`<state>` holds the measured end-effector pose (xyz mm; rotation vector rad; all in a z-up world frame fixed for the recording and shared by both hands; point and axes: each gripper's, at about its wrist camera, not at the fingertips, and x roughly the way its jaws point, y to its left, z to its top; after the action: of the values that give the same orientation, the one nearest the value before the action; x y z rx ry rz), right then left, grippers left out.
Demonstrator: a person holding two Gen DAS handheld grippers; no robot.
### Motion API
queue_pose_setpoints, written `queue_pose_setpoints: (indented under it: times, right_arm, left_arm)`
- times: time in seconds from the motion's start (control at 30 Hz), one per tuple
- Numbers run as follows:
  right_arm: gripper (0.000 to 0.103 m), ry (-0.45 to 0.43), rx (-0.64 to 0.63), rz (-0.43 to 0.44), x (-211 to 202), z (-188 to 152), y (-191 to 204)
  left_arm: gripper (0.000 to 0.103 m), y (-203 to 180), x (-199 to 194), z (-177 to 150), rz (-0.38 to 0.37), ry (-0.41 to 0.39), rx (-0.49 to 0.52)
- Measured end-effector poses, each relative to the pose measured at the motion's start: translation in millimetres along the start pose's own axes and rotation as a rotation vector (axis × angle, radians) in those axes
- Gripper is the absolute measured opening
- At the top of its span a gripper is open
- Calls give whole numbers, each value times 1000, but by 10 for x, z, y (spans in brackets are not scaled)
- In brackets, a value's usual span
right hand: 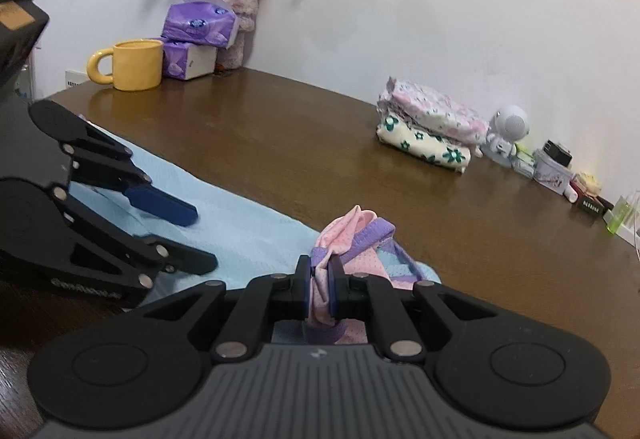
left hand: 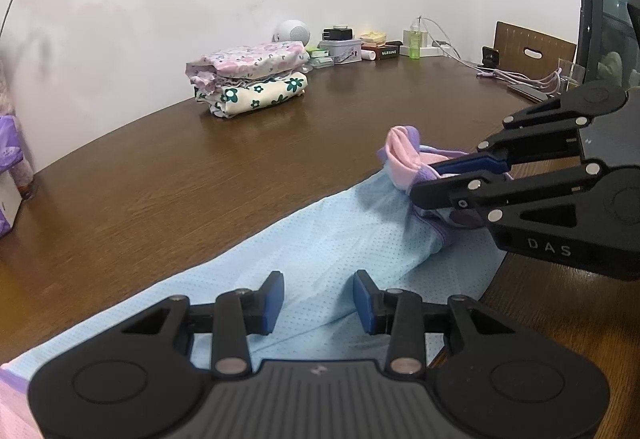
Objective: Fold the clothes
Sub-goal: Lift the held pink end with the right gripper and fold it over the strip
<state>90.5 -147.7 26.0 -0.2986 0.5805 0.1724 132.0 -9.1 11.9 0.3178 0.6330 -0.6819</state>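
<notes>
A light blue mesh garment (left hand: 304, 255) with pink and purple trim lies along the near edge of the brown table (left hand: 200, 167). My right gripper (right hand: 321, 289) is shut on a bunched pink and purple end of the blue garment (right hand: 240, 227), lifting it a little. From the left wrist camera that right gripper (left hand: 428, 179) comes in from the right, clamped on the pink fold (left hand: 402, 153). My left gripper (left hand: 318, 299) stands open just above the blue cloth, nothing between its pads. In the right wrist view the left gripper (right hand: 204, 239) hovers open at the left.
Two folded floral garments (left hand: 250, 77) are stacked at the back of the table. Small boxes, a green bottle (left hand: 416, 43) and cables (left hand: 520, 77) line the far wall. A yellow mug (right hand: 132, 65), tissue packs (right hand: 198, 25) and a flower vase (right hand: 236, 15) stand at the far left.
</notes>
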Motion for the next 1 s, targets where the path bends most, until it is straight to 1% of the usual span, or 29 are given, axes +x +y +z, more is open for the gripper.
queue_pose_setpoints:
  times: [0.5,0.8,0.83,0.9,0.93,0.97,1.0]
  right_arm:
    - [8,-7,-47,23,67,56,129]
    - [9,-2,5,69,90,32,95]
    - [12,-1,10,74,92,30,91]
    - [27,0,22,84,97,25,83]
    - [46,-6,56,105,54,31,31]
    - [54,-25,94,135,-16,37,-36]
    - [55,-50,131,161,-96,38,-103]
  left_arm:
    - [36,11,9,-7,-9,-3,-13]
    - [37,17,15,-7,-9,-5,-17]
    - [37,24,14,-8,-11,-5,-22]
    - [39,51,-1,-7,-14,-8,-39]
    - [40,72,-19,-4,-14,-12,-53]
    - [40,94,-38,0,-13,-15,-67]
    - [42,123,-82,13,-15,-30,-85]
